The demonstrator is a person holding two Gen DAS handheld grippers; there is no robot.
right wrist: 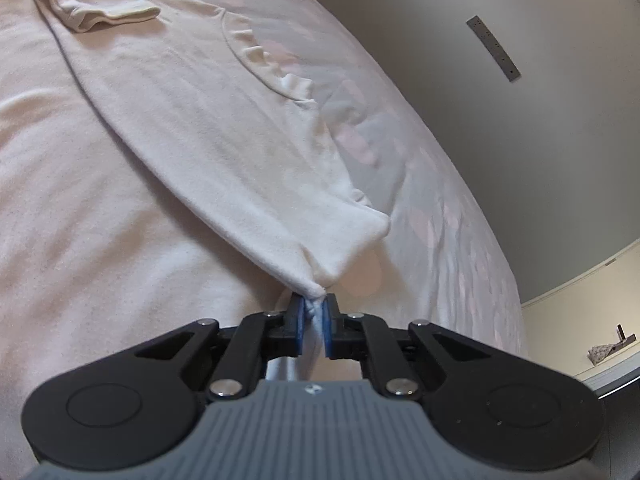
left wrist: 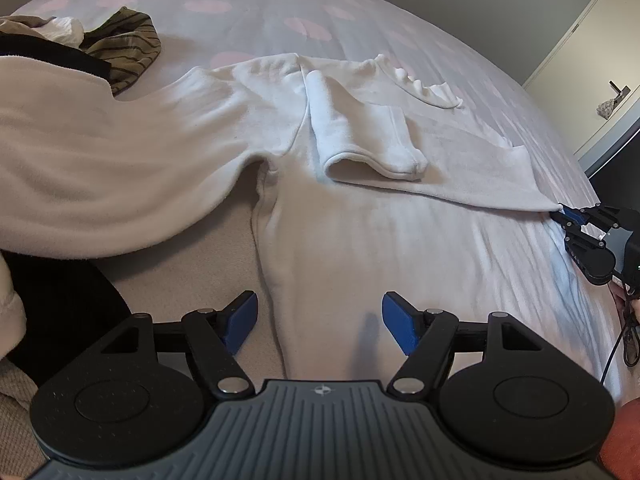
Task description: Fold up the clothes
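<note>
Spread flat on the bed with the pale, pink-dotted cover (left wrist: 248,4): a white fleece sweatshirt (left wrist: 340,216), one sleeve folded across its chest. Left tongs (left wrist: 318,326) released, blue pads wide apart over the fabric. Right tongs (right wrist: 314,322) clenched on a pinched corner of that sweatshirt.

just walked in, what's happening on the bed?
A person with a handheld claw in each hand is folding a white sweatshirt laid out on the bed. The right claw is shut on a corner of the fabric, which is pulled into a point at its tips. The left claw is open above the sweatshirt, holding nothing. One sleeve is already folded across the body. More clothes lie heaped at the far left.
</note>
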